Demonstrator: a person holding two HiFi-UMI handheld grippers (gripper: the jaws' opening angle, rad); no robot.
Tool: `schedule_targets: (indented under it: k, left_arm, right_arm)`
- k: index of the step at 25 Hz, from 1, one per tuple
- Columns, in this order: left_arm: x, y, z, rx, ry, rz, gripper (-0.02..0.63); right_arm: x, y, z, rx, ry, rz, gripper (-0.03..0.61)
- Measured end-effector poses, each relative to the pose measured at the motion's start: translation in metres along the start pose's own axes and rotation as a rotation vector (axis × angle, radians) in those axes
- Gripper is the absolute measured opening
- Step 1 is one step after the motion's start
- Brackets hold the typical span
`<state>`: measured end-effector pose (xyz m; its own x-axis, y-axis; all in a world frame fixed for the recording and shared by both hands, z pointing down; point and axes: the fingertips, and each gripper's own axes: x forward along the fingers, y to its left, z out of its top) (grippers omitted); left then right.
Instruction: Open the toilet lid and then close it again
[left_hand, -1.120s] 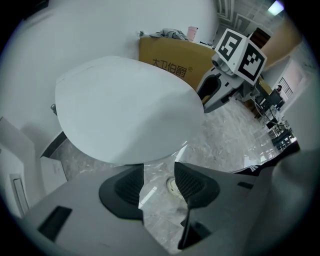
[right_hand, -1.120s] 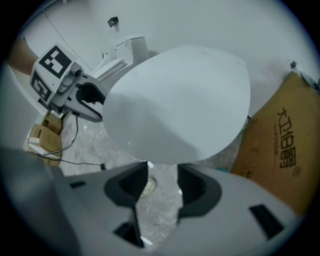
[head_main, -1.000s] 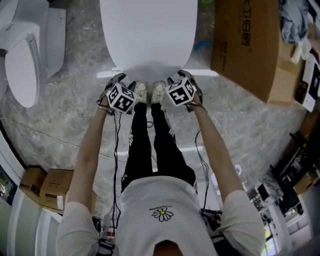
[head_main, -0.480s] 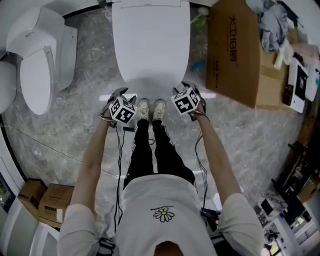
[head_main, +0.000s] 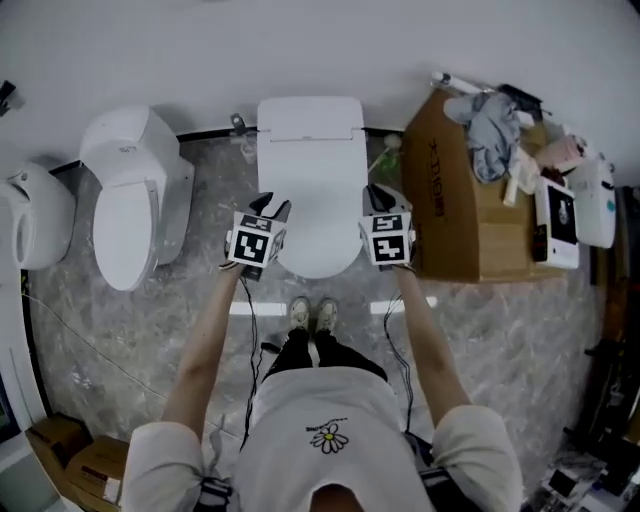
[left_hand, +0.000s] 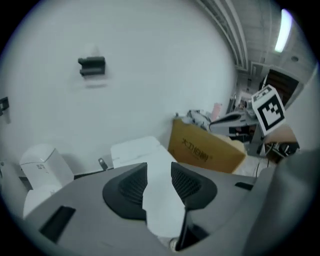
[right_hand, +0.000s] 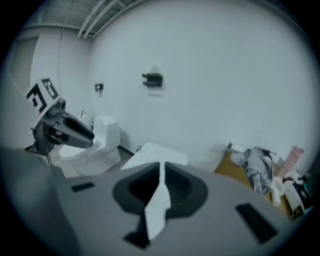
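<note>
In the head view, a white fixture (head_main: 35, 215) and a second toilet (head_main: 130, 195) stand well to the left of the left gripper (head_main: 270, 210), on the grey floor (head_main: 180, 320). The left gripper is released: its own view shows the jaws apart, having just been closing, with nothing between them. Through the gap appears the lid (head_main: 310, 200), beyond and below the tips and not touched. The lid lies shut, flat on the toilet (head_main: 310, 125), between the two grippers in the head view. The right gripper (head_main: 380, 198) is clenched and empty: its own view shows the jaws, which have just been closing, drawn to a thin slit. The box (head_main: 450, 205) stands just right of the right gripper, with clothes (head_main: 490, 120) on top. Only the gripper views show jaw spacing and a dark wall fitting (left_hand: 92, 66) above the toilet; each also shows the other gripper from the side. Only the head view shows the person's arms (head_main: 210, 350) and shoes (head_main: 312, 312).
</note>
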<state>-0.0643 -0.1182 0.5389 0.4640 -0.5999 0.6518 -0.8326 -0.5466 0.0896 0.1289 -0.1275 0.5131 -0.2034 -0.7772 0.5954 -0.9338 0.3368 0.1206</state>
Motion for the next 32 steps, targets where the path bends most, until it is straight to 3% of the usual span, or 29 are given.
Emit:
schedule_targets:
  k: [2, 8, 11, 14, 20, 26, 32]
  left_arm:
    - [-0.029, -0.003, 0.052, -0.014, -0.134, 0.032, 0.124]
    - [-0.109, -0.033, 0.185, 0.07, -0.464, 0.099, 0.033]
    - [-0.151, -0.047, 0.214, 0.009, -0.595, 0.136, 0.021]
    - [-0.186, -0.061, 0.216, -0.046, -0.69, 0.16, 0.02]
    - [-0.231, -0.063, 0.186, -0.045, -0.732, 0.255, 0.02]
    - [-0.231, -0.06, 0.169, 0.007, -0.716, 0.293, 0.02]
    - [-0.228, -0.058, 0.165, -0.015, -0.709, 0.295, 0.02]
  right_arm:
    - [-0.025, 0.0, 0.044, 0.027, -0.106, -0.003, 0.045]
    - [-0.103, -0.002, 0.151, 0.06, -0.39, -0.02, 0.035]
    - [-0.142, 0.005, 0.179, 0.047, -0.498, -0.043, 0.032]
    - [-0.178, 0.011, 0.189, 0.012, -0.588, -0.087, 0.031]
    - [-0.224, 0.035, 0.176, 0.042, -0.66, -0.078, 0.031]
    - [-0.23, 0.036, 0.151, 0.07, -0.644, -0.09, 0.031]
    - [-0.23, 0.036, 0.15, 0.075, -0.642, -0.076, 0.031]
